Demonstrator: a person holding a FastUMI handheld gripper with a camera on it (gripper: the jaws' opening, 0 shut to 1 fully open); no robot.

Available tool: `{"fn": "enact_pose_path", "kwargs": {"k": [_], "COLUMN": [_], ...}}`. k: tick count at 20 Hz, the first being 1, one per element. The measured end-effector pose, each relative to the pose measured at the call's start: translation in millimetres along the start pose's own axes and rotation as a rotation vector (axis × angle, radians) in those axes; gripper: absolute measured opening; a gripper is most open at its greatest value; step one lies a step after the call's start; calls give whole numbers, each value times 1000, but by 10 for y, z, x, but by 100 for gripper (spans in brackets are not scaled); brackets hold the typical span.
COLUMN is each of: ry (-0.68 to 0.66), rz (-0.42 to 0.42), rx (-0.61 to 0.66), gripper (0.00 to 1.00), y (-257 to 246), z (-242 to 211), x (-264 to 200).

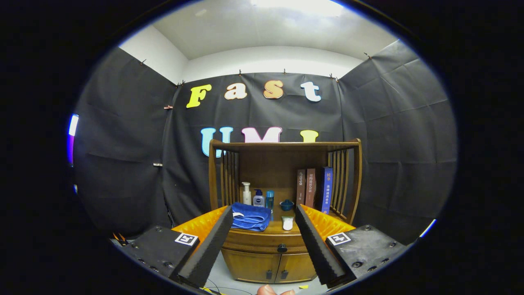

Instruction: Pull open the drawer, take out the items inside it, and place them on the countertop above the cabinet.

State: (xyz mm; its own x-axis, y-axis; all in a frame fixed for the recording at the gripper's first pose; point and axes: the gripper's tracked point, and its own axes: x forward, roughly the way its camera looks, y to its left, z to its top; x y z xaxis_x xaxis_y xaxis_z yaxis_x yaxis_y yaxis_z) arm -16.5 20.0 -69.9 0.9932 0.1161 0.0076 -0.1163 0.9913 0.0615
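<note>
A wooden cabinet stands ahead against the booth wall. Its drawer is closed, with a dark round knob at its middle, seen between my fingers and beyond their tips. On the countertop above it lie a folded blue towel and a small white object. My gripper is open, fingers spread wide, nothing between them, still some way back from the cabinet.
At the back of the countertop stand a white pump bottle, a blue-capped bottle, a blue tube, a small blue lidded pot and three books. Slatted side rails and a top shelf frame it. Two lower doors sit under the drawer.
</note>
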Motion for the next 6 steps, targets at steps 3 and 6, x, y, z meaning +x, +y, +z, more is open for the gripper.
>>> {"fn": "enact_pose_path", "kwargs": {"k": [3, 6], "ry": [3, -5], "rz": [-8, -13], "rx": [20, 44], "gripper": [99, 99], "y": [-47, -49], "z": [-36, -26], "x": [16, 3]}}
